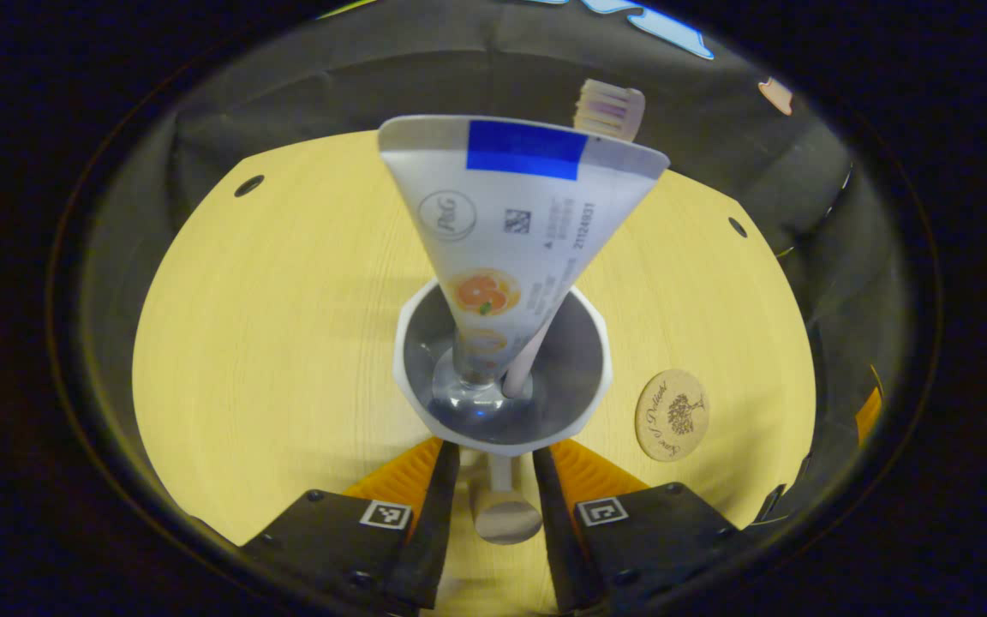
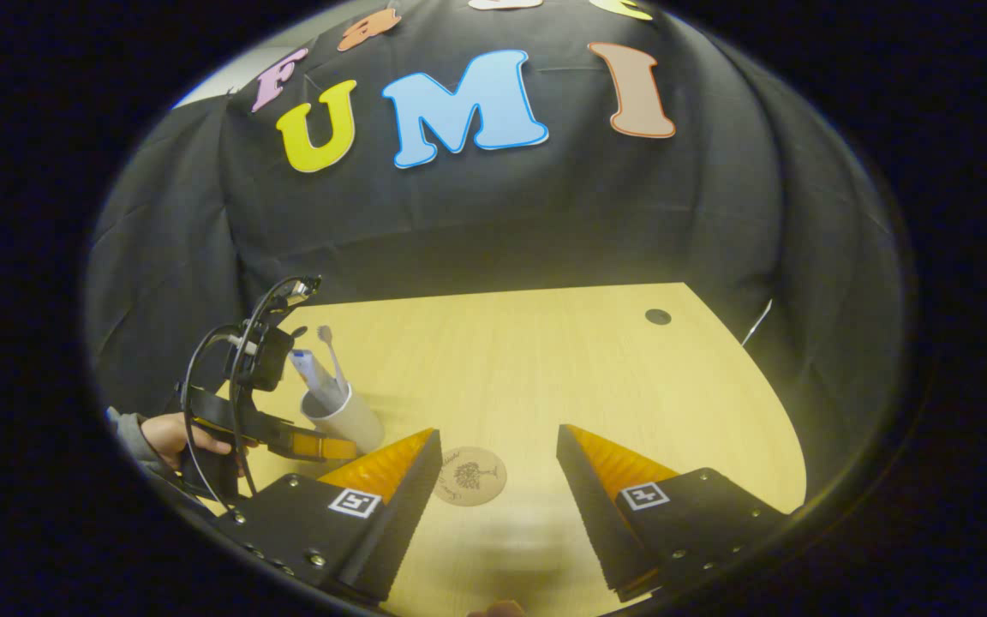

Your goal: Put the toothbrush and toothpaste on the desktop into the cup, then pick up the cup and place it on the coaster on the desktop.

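The toothpaste tube (image 1: 517,248) carries a round "P&G" logo and the printed number 21124931. The cork coaster's (image 1: 672,415) script lettering is too small to read.

White cup (image 1: 502,377) holds toothpaste (image 1: 519,223), toothbrush (image 1: 609,110); coaster (image 1: 672,415) beside.

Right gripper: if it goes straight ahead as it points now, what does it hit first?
Probably the coaster: it lies flat on the desktop just ahead of the open right gripper, between its jaws. Depth is unclear, so it might pass above and meet bare desktop beyond.
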Available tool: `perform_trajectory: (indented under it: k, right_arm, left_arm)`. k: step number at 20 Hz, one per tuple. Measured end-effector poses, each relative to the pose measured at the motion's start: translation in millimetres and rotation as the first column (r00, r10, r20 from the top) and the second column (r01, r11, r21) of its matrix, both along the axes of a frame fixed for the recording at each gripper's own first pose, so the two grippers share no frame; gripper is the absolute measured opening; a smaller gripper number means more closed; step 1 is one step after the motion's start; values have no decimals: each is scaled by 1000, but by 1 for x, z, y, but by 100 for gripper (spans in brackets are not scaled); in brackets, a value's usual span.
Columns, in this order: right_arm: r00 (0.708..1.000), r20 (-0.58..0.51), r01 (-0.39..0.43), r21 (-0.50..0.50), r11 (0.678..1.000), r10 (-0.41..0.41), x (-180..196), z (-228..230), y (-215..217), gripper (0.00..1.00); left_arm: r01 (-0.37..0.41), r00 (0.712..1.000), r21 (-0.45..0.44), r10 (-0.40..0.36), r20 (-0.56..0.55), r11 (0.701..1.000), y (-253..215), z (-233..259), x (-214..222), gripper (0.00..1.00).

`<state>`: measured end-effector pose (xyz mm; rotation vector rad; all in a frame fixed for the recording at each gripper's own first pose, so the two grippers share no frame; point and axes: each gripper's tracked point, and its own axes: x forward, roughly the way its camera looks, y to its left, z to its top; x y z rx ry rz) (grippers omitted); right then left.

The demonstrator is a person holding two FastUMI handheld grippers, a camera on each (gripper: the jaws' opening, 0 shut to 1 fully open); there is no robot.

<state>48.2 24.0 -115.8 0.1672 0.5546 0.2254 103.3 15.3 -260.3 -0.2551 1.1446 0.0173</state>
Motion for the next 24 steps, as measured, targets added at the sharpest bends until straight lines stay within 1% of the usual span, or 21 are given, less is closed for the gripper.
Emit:
perform_trajectory:
  k: [2, 3, 4, 6, 7, 8, 12, 14, 17, 20, 24]
  right_arm:
    - [1000, 0, 0, -4, 1000, 0, 0, 0, -3, 86]
    - [1000, 1, 0, -7, 1000, 0, -1, 0, -5, 86]
    - [1000, 2, 1, -9, 1000, -1, 0, 0, -7, 86]
    - [1000, -1, 3, -12, 1000, -3, -1, -1, -9, 86]
    - [1000, 0, 4, -12, 1000, -4, -1, -1, -10, 86]
    - [1000, 0, 5, -13, 1000, -5, -2, -1, -11, 86]
    - [1000, 2, 7, -16, 1000, -7, -2, 0, -16, 86]
    - [1000, 4, 13, -13, 1000, -13, -3, 2, -19, 86]
    - [1000, 9, 26, -10, 1000, -26, -3, 3, -24, 86]
    - [999, 17, 33, -14, 999, -33, -4, 5, -29, 86]
    - [999, 22, 42, -13, 999, -41, -9, 7, -37, 86]
  left_arm:
    - [12, 1000, 22, -11, -29, 1000, -1, -1, -4, 43]
    - [11, 999, 47, -10, -34, 999, 1, -1, -4, 43]
    - [23, 999, 61, -21, -35, 998, 2, -3, -4, 38]
    - [30, 999, 76, -28, -29, 997, 1, -3, -1, 35]
    - [33, 999, 79, -31, -21, 996, 0, -3, -1, 36]
    - [35, 999, 80, -34, -17, 996, 1, -2, -2, 34]
    - [40, 999, 101, -41, 12, 994, 0, 0, -3, 34]
    - [41, 999, 89, -43, 23, 995, -8, 3, -3, 34]
    - [70, 996, 95, -75, 47, 993, -22, 15, -1, 33]
    - [118, 990, 95, -125, 66, 988, -45, 26, 0, 34]
    - [178, 981, 66, -182, 69, 982, -85, 30, -2, 34]
